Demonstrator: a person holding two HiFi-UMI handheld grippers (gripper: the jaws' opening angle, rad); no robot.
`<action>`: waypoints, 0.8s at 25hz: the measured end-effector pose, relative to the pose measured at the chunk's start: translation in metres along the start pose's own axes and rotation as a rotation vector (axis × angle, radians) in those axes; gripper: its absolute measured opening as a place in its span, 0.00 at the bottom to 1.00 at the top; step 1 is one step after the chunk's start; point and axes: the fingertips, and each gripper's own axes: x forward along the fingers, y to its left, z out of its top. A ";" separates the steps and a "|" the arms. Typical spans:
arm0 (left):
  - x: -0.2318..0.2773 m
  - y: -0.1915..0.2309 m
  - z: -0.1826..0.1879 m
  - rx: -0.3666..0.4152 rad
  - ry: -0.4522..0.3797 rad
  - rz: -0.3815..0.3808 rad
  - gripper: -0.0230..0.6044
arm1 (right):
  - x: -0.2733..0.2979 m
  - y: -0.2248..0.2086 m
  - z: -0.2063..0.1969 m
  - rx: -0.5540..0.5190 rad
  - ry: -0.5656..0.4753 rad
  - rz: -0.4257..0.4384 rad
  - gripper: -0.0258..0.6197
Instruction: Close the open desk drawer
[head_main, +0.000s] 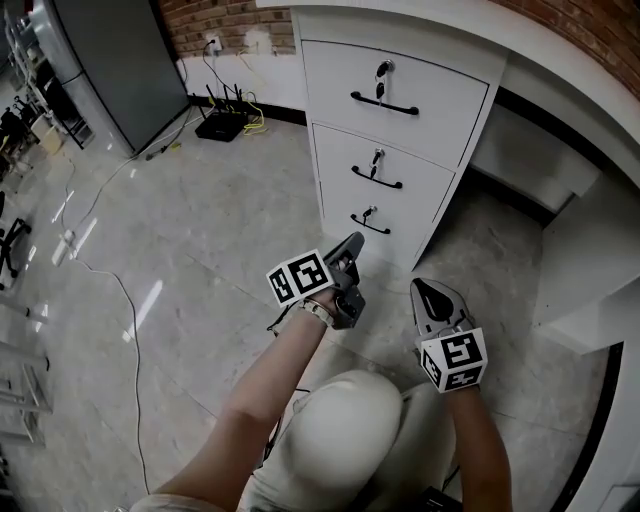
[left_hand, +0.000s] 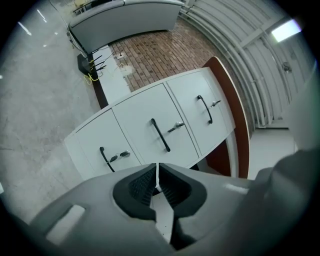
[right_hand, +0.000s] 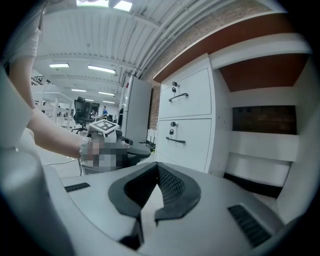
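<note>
Three-drawer desk unit (head_main: 440, 120), all fronts flush, under the white desktop by the brick wall (head_main: 225, 25).
Left gripper (head_main: 352, 244) near the bottom drawer (head_main: 400, 235), not touching, jaws together, empty. Right gripper (head_main: 428, 290) beside it, jaws together, empty.

- The head view looks steeply down from overhead at the white three-drawer desk cabinet with black handles (head_main: 420, 110), in the upper centre of the frame.
- The left gripper view faces its front, near and rolled sideways.
- The right gripper view sees it obliquely at frame centre.
- All three views share it.
</note>
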 end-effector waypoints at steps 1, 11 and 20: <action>-0.002 -0.005 0.003 0.005 -0.005 -0.003 0.06 | -0.001 -0.001 0.007 -0.006 -0.010 0.001 0.06; -0.042 -0.051 0.036 0.328 -0.036 0.071 0.05 | -0.018 -0.001 0.064 -0.035 -0.080 -0.001 0.06; -0.070 -0.134 0.044 0.733 -0.045 0.054 0.05 | -0.032 0.001 0.112 -0.003 -0.154 -0.016 0.06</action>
